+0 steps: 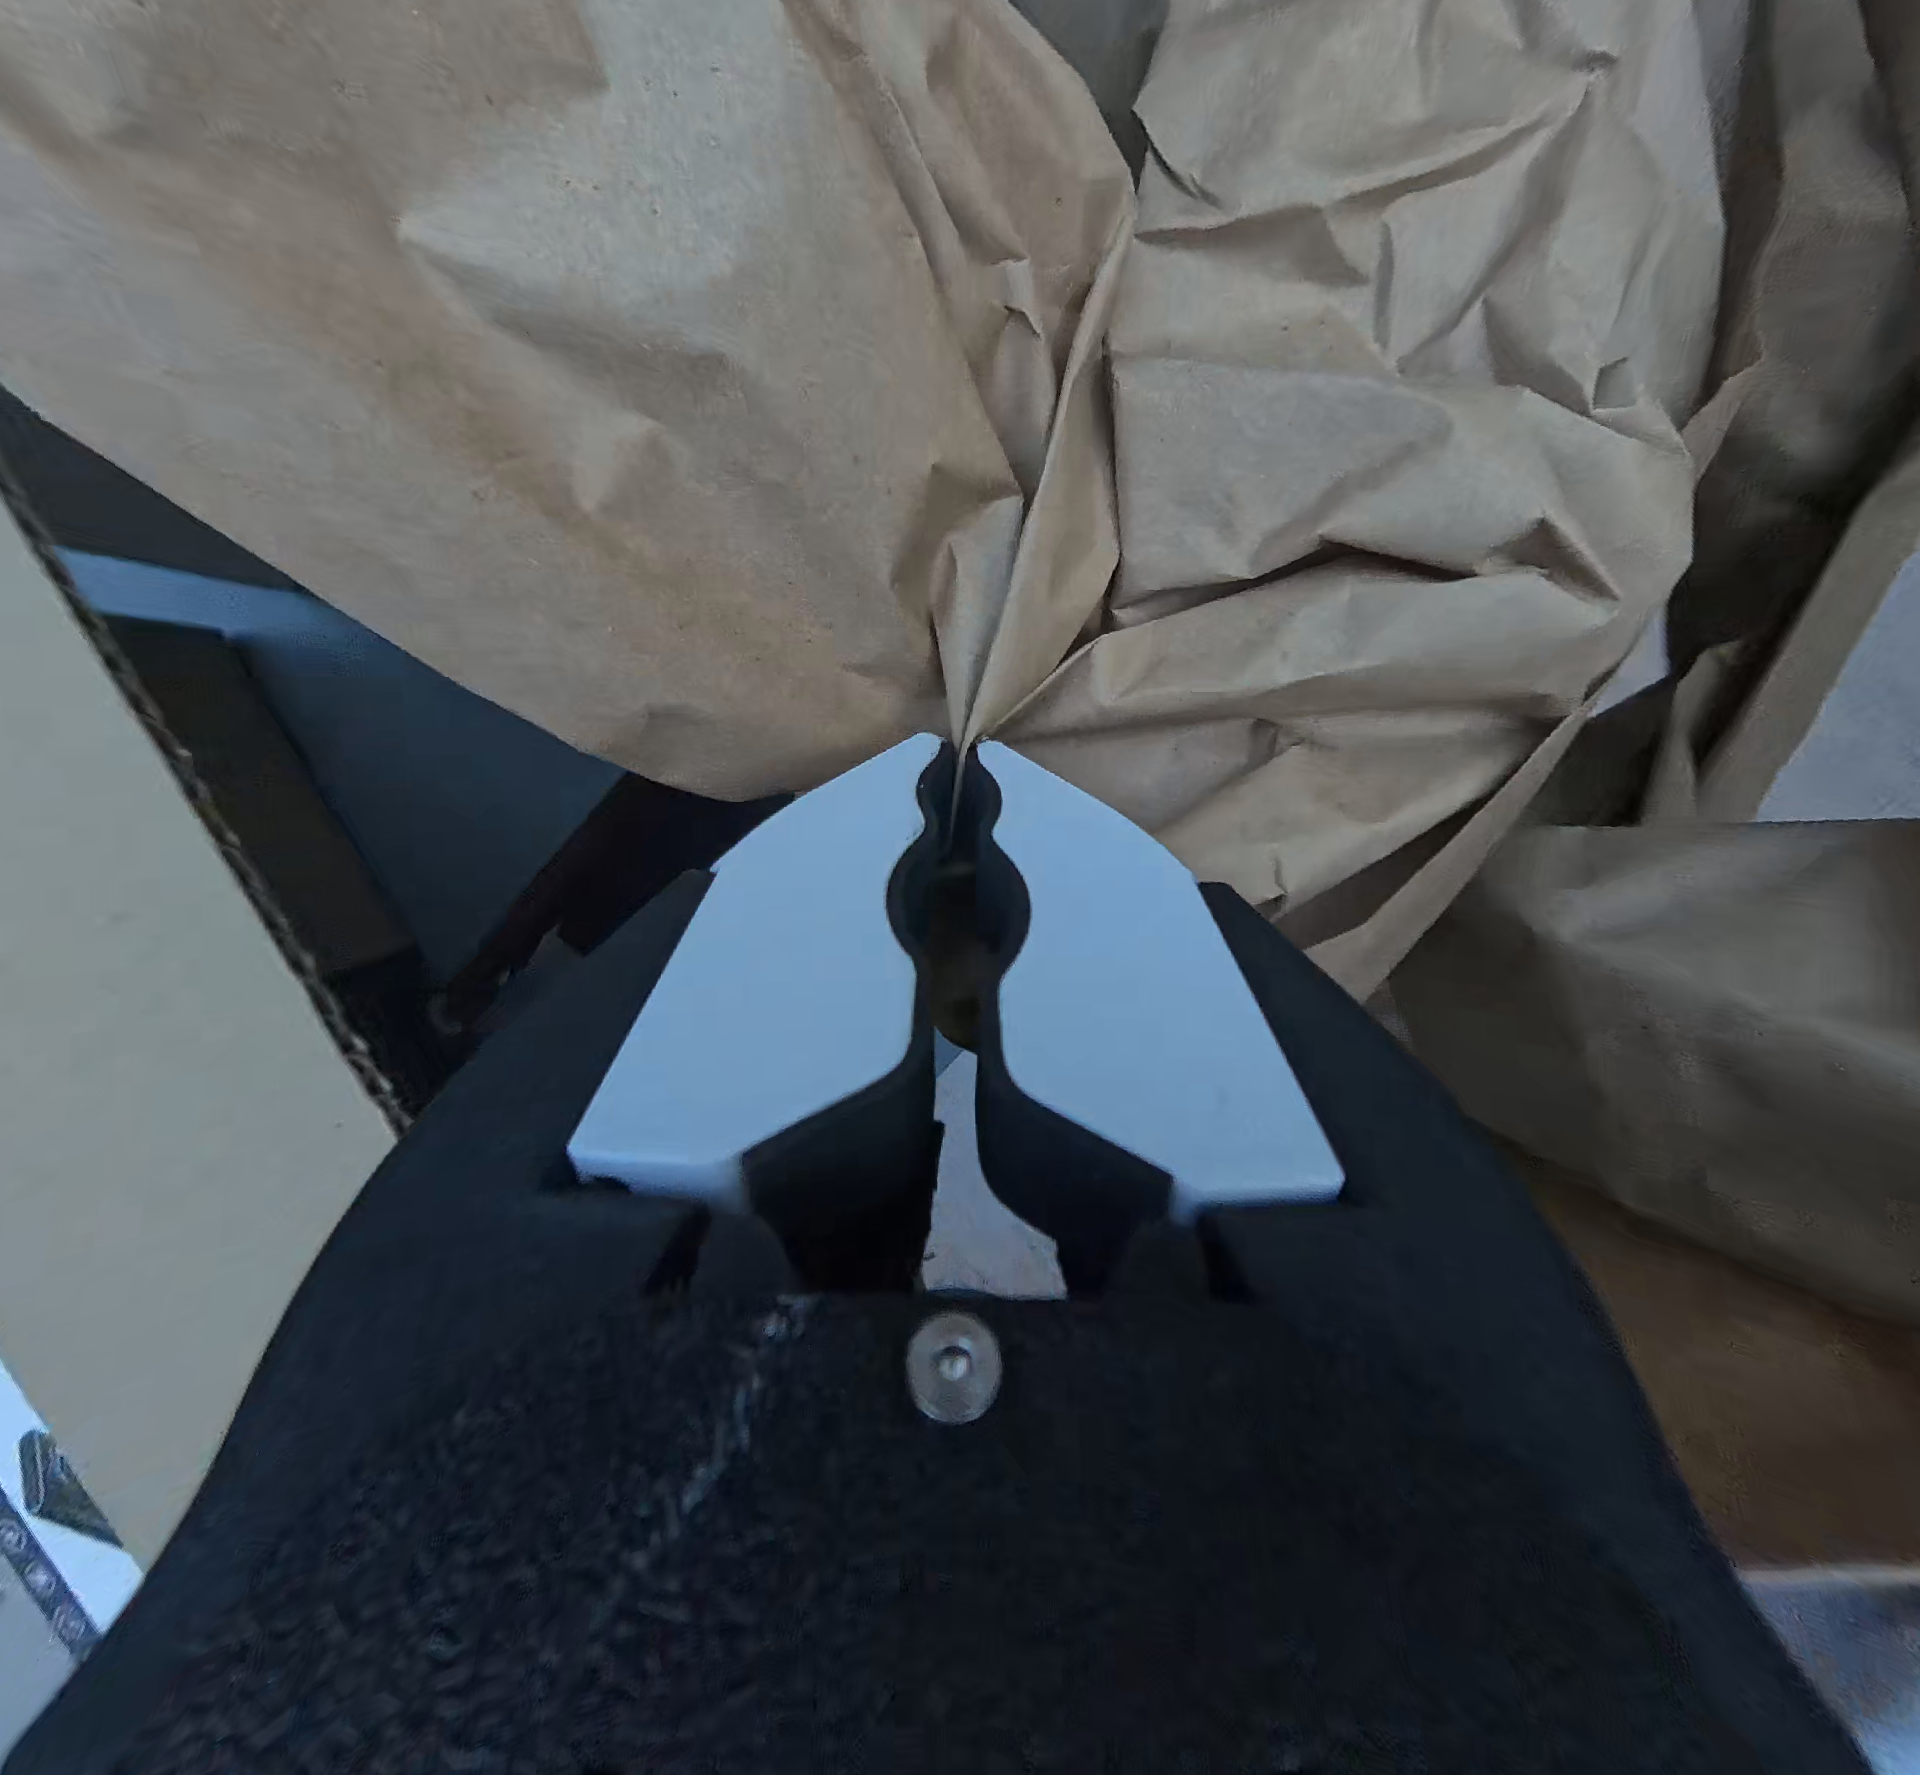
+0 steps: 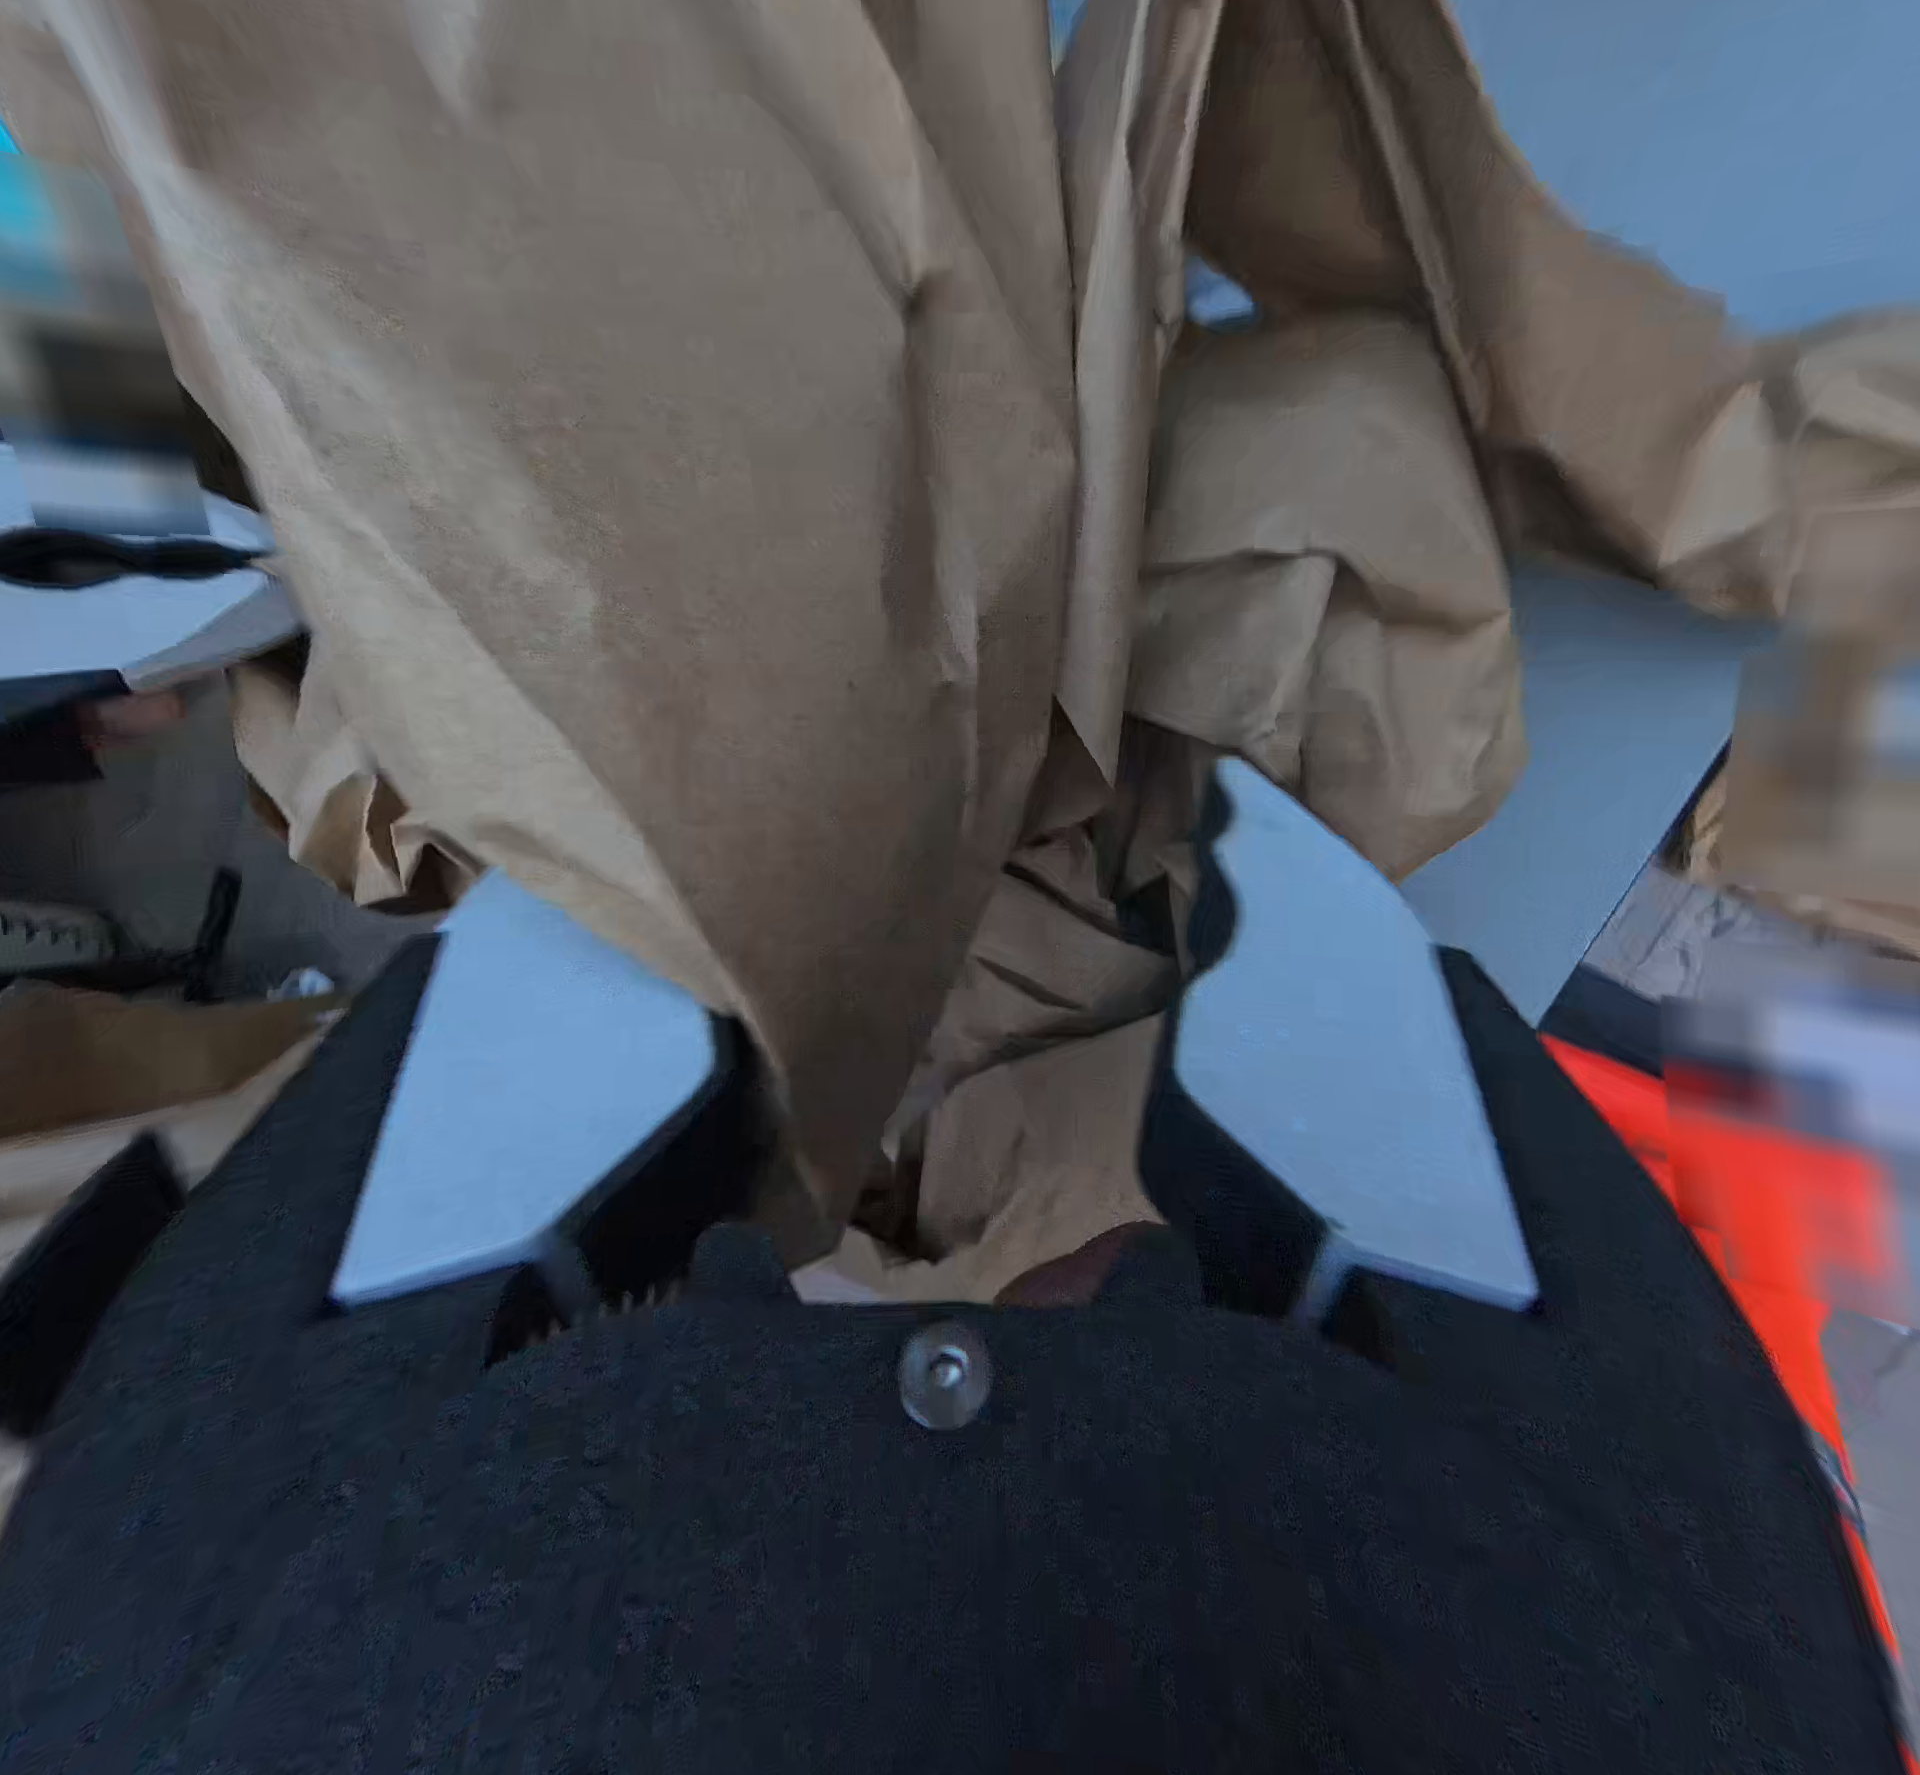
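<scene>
the left gripper [image 1: 958,757] is clenched on a pinched fold of the crumpled brown packing paper [image 1: 1351,437], its white fingers [image 1: 810,956] meeting at the tips with the sheet fanning out from that point. the right gripper [image 2: 966,904] stands released, its jaws spread wide, and a hanging lobe of the same crumpled brown packing paper [image 2: 644,499] drops between them down towards the palm; whether the paper touches the pads cannot be told, since motion blur softens the edges.

the paper is held up off whatever lies under it, gripped on one side only; the second hold on it is not yet made.

the left wrist view alone shows, left of the paper, the corrugated edge of a tan cardboard box flap [image 1: 135,894] and, below the paper, a dark gap over a pale surface. the right wrist view alone shows the other gripper [image 2: 114,582] at the paper's left edge, a bright orange patch [image 2: 1766,1206] to the paper's lower right, and a pale grey-blue backdrop [image 2: 1662,63] behind the paper.
</scene>
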{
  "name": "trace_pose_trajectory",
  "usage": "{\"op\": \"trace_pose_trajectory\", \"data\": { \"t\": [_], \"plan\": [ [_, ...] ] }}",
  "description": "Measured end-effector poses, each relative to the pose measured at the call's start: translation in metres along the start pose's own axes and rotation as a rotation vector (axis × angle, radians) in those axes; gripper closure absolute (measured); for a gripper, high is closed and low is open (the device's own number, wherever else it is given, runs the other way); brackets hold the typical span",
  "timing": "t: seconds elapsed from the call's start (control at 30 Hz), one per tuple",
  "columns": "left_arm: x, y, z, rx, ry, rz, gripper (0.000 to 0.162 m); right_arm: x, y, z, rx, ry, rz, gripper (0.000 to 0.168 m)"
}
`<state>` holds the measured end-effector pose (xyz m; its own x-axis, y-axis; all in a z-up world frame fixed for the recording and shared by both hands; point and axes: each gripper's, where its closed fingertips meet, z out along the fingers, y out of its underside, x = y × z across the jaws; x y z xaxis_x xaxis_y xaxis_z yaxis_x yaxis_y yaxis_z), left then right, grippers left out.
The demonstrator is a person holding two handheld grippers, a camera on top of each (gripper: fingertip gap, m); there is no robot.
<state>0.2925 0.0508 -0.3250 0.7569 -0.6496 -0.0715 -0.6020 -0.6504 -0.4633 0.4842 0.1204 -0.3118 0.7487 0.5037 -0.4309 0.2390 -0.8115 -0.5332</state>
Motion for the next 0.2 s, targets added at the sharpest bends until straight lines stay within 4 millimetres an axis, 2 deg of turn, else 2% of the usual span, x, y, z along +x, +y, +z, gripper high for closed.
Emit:
{"op": "trace_pose_trajectory", "data": {
  "t": [0.03,0.1,0.17,0.2],
  "plan": [
    [-0.001,0.015,0.009,-0.067,-0.01,0.007,0.161,0.004,0.012,0.012,-0.091,0.004,-0.008,0.047],
    [0.004,0.034,0.024,-0.138,-0.009,0.004,0.16,0.029,0.018,0.02,-0.154,0.132,-0.099,0.024],
    [0.014,0.05,0.04,-0.202,0.013,-0.01,0.156,0.052,0.027,0.031,-0.206,0.163,-0.026,0.024],
    [0.016,0.056,0.049,-0.227,-0.006,0.006,0.154,0.054,0.036,0.045,-0.243,0.098,0.065,0.023]
  ]
}}
